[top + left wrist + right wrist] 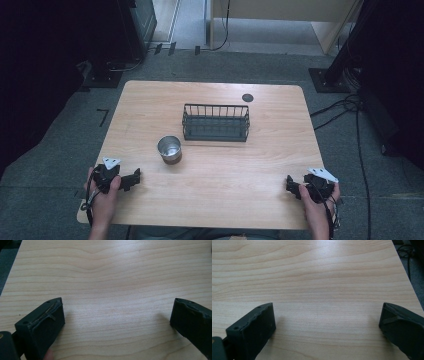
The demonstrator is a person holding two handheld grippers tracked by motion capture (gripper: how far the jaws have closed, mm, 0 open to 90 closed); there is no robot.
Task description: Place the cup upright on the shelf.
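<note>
Both grippers rest at the table's near edge, left gripper (134,179) and right gripper (289,184) each with jaws spread wide and nothing between them. Nearest the left one, just far-right of it, stands the steel cup (169,149), with the wire basket (215,123) farther off. Likely risk: a jaw clipping the cup's rim could topple the light cup.

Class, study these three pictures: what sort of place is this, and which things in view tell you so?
Probably a lab or workshop set up for recording handling trials. A bare wooden table stands on grey carpet, cables trail across the floor past dark equipment stands, and only a metal cup and a wire basket are laid out.
</note>
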